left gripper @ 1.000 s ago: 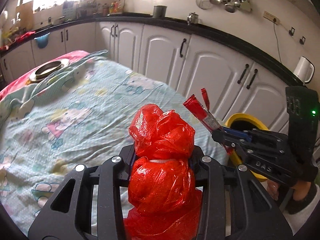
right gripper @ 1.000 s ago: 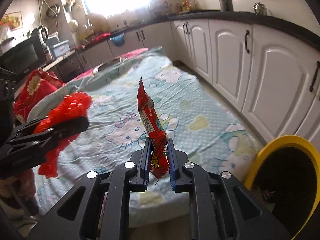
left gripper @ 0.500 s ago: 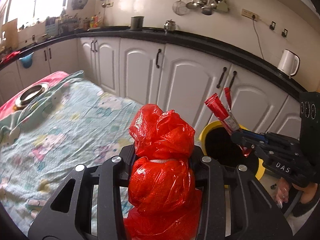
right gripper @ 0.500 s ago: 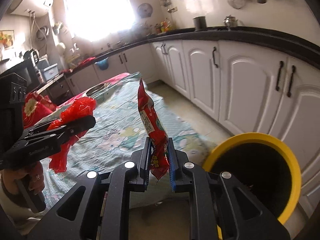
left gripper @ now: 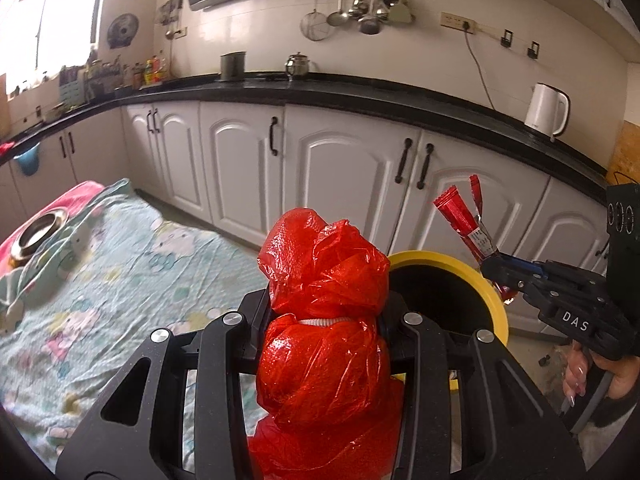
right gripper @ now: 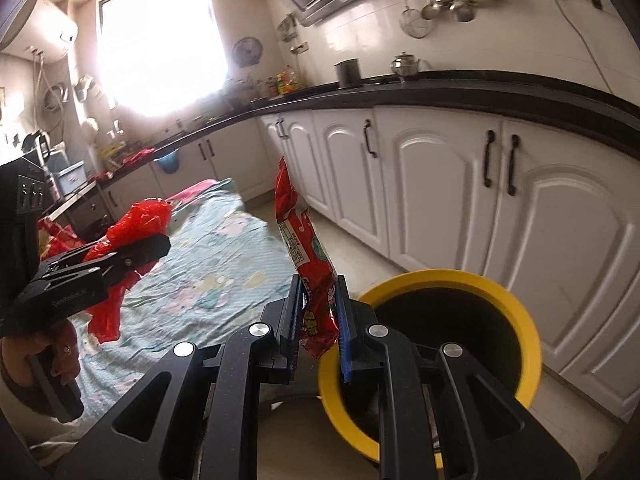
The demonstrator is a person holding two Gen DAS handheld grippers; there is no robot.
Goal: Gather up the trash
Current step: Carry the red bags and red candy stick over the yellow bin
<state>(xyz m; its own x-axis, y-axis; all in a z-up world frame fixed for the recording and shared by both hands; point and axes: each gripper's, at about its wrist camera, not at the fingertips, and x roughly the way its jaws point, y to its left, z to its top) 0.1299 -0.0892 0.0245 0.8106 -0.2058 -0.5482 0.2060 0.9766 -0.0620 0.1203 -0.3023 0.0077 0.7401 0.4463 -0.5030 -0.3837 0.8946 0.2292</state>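
Observation:
My left gripper is shut on a crumpled red plastic bag and holds it in the air just left of a yellow-rimmed black trash bin. The bag also shows in the right wrist view, held above the table edge. My right gripper is shut on a red snack wrapper that stands upright between the jaws, just left of the bin's rim. In the left wrist view the wrapper sits over the bin's right side.
A table with a light blue cartoon cloth lies to the left, with a metal dish at its far end. White cabinets under a black counter stand behind the bin. A white kettle stands on the counter.
Both grippers have swung right, away from the table and toward the bin, each still holding its trash. The bin is now close in both views.

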